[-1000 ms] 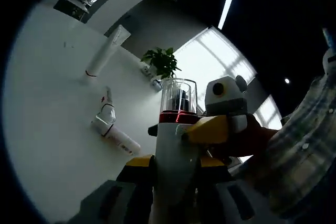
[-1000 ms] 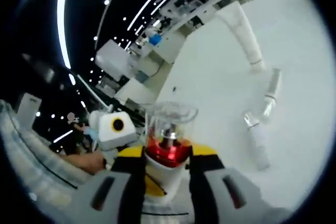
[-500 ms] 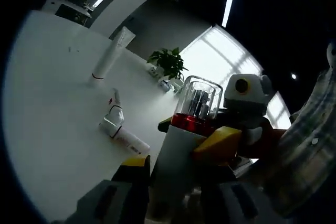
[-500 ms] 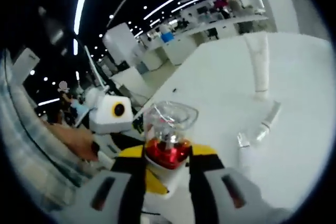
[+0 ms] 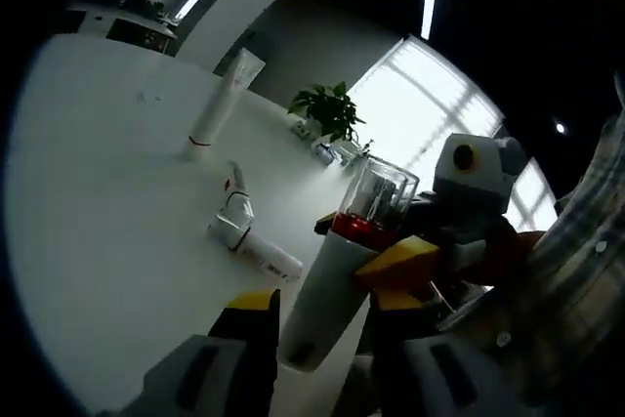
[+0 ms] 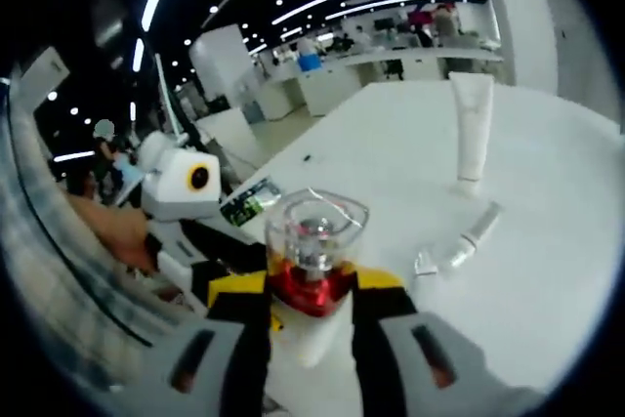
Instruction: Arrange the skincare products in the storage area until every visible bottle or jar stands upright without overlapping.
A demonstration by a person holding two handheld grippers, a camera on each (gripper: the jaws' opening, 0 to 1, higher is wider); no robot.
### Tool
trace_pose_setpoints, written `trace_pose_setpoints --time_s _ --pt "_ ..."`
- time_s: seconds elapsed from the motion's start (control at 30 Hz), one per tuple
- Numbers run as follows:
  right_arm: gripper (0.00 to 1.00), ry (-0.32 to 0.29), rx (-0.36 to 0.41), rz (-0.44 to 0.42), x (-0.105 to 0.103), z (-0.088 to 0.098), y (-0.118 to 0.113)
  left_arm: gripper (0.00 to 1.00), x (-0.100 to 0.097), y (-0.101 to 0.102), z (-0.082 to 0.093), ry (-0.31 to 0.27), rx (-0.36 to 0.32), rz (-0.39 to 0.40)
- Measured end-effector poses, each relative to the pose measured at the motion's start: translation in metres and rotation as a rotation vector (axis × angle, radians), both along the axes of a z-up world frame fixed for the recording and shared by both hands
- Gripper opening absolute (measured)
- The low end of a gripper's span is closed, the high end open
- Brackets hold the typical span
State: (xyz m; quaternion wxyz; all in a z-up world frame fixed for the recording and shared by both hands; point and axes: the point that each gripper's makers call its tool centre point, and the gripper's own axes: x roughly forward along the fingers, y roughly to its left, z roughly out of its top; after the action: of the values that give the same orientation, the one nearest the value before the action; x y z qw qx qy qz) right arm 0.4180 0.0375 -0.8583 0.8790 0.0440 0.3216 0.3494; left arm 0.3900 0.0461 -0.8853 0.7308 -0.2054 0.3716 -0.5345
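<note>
A white bottle point(image 5: 327, 285) with a red collar and a clear cap is off the table and leaning. My right gripper point(image 6: 311, 285) is shut on it just below the red collar point(image 6: 310, 290); its yellow pad point(image 5: 400, 259) presses the bottle's side. The bottle's lower end hangs between the jaws of my left gripper point(image 5: 327, 305), which stand open with gaps on both sides. An upright white tube point(image 5: 220, 104) stands further out on the table, also the white tube point(image 6: 472, 129). A slim white bottle point(image 5: 252, 241) lies on its side, the same lying bottle point(image 6: 457, 249).
The white table point(image 5: 98, 202) has bare room around the two far items. A potted plant point(image 5: 332, 109) stands at its far edge. A small card point(image 6: 249, 200) lies near the left gripper. A person's plaid sleeve point(image 5: 571, 280) and hand point(image 6: 107, 231) are close by.
The bottle has tilted and drawn away from the left jaws, which no longer press it. The right gripper stays shut on it. Both cameras have swung, shifting the table.
</note>
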Motion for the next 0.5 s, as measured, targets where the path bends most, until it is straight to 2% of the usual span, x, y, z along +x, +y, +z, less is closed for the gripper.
trace_pose_setpoints --time_s 0.17,0.33,0.5 --pt "0.29 0.008 -0.009 -0.008 -0.003 -0.005 -0.003 0.39 -0.001 0.005 -0.007 -0.011 0.04 -0.006" --pt "0.29 0.013 -0.011 -0.015 -0.003 -0.007 -0.003 0.45 -0.002 0.011 -0.014 -0.035 0.092 -0.01" --pt "0.29 0.0 -0.021 -0.014 0.0 -0.006 -0.002 0.45 -0.006 0.017 -0.018 -0.041 0.119 -0.022"
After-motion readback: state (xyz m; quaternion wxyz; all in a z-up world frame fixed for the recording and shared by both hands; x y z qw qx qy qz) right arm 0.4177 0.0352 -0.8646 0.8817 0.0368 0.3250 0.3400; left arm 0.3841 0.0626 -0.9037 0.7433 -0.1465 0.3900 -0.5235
